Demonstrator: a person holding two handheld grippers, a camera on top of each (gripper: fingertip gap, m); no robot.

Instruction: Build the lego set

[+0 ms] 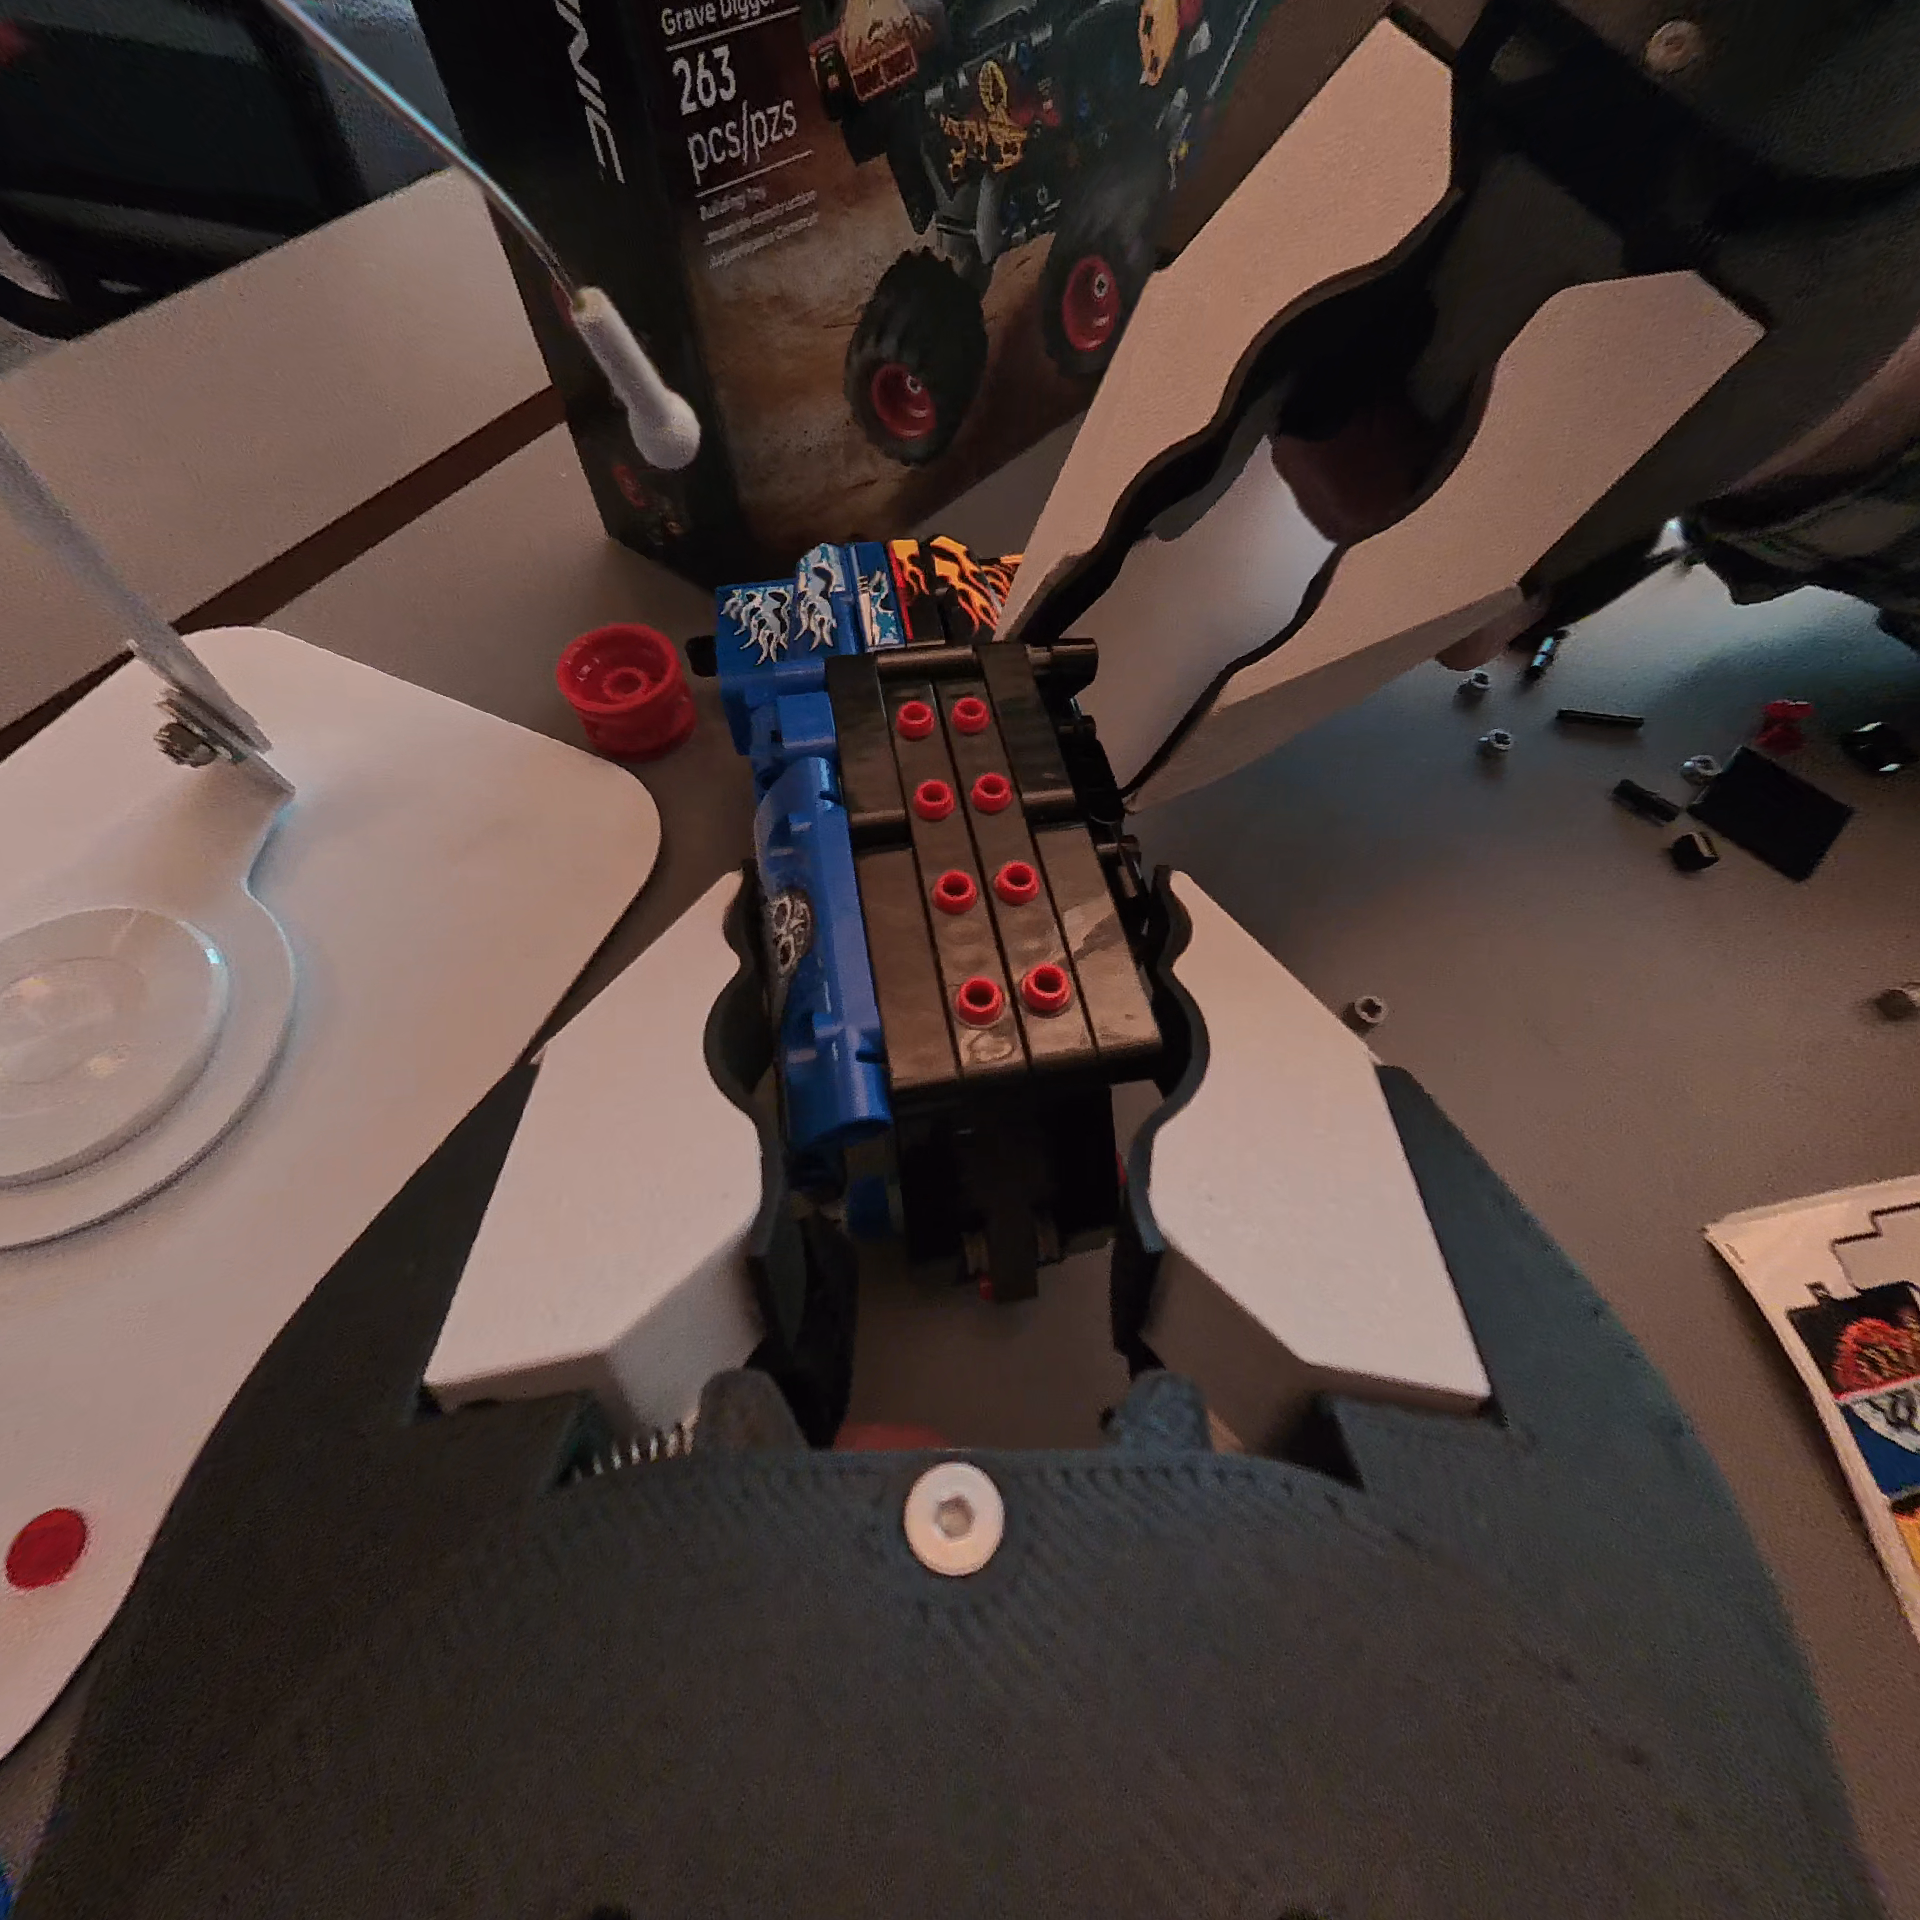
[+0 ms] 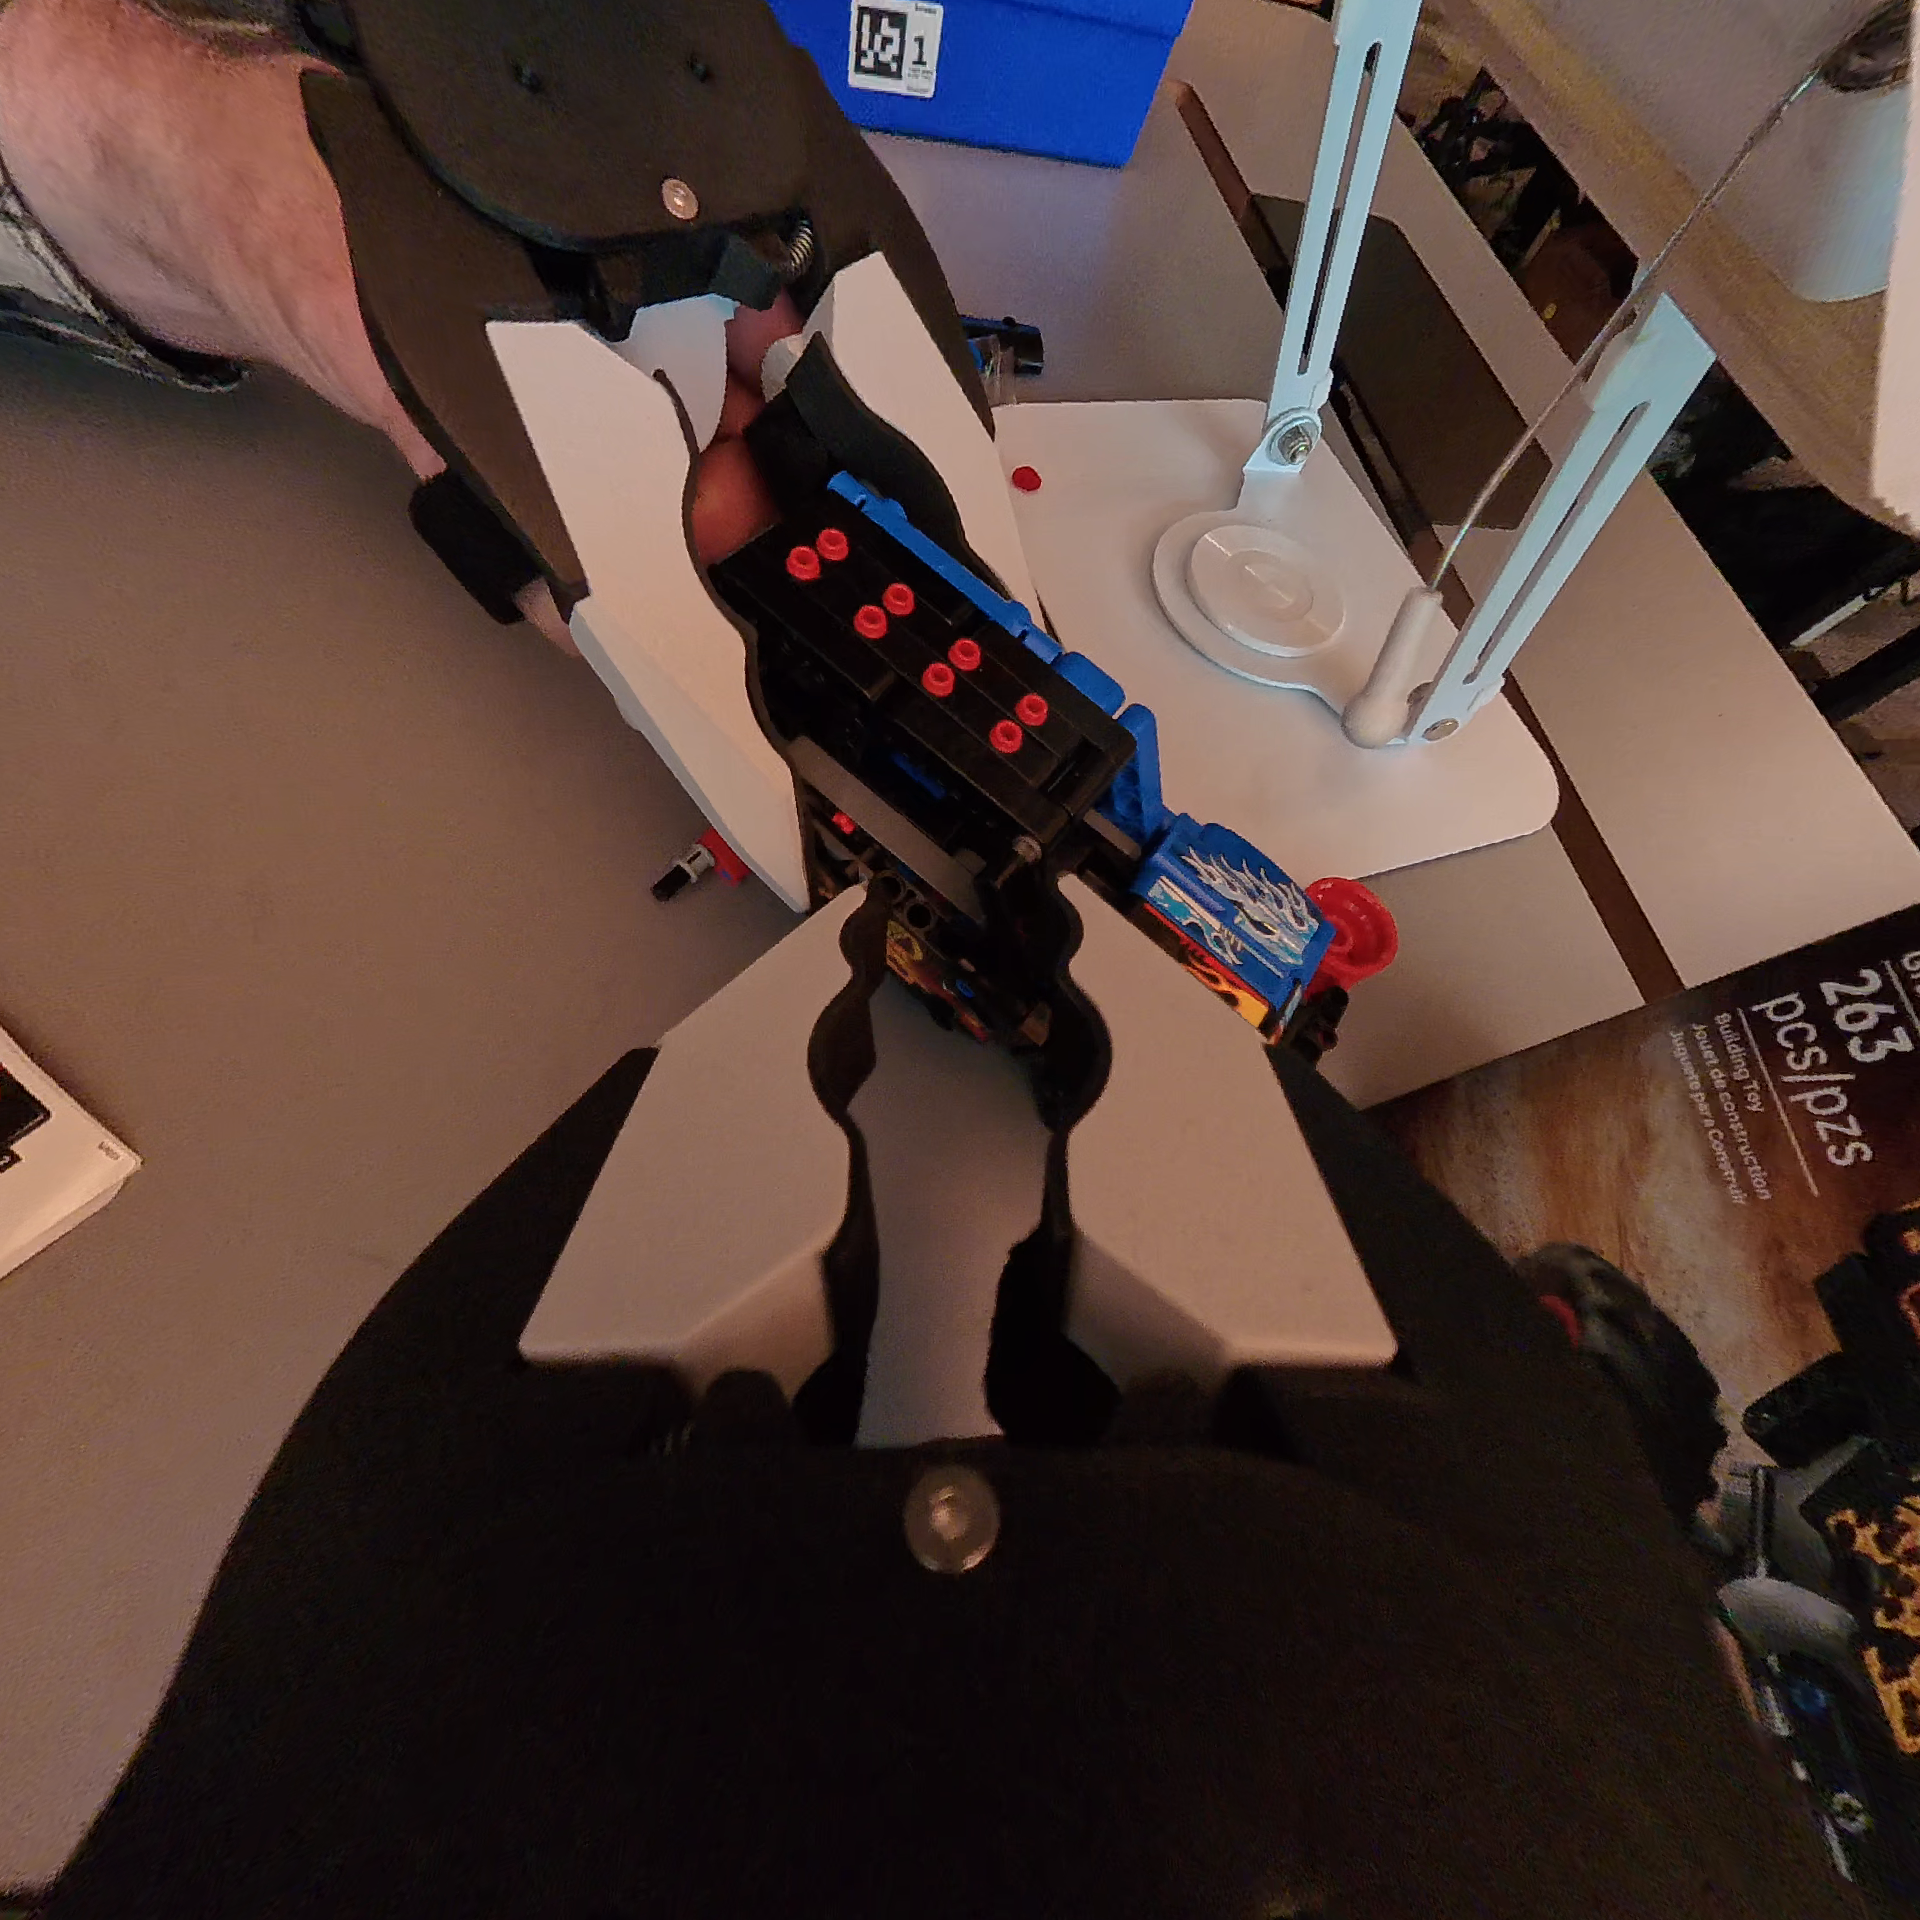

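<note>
Above a grey table [image 1: 1455, 1039], the left gripper [image 1: 956, 997] clamps the rear of a black-and-blue lego truck body [image 1: 977, 883] studded with red pegs. The right gripper [image 2: 961, 935] pinches its side. Nearby lies a red wheel hub [image 1: 625, 688].

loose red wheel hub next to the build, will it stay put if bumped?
Probably not. The red wheel hub is round and lies apart from the lego build, so a nudge may roll it across the table. It looks like light, hard plastic, likely slippery for tongs.
</note>
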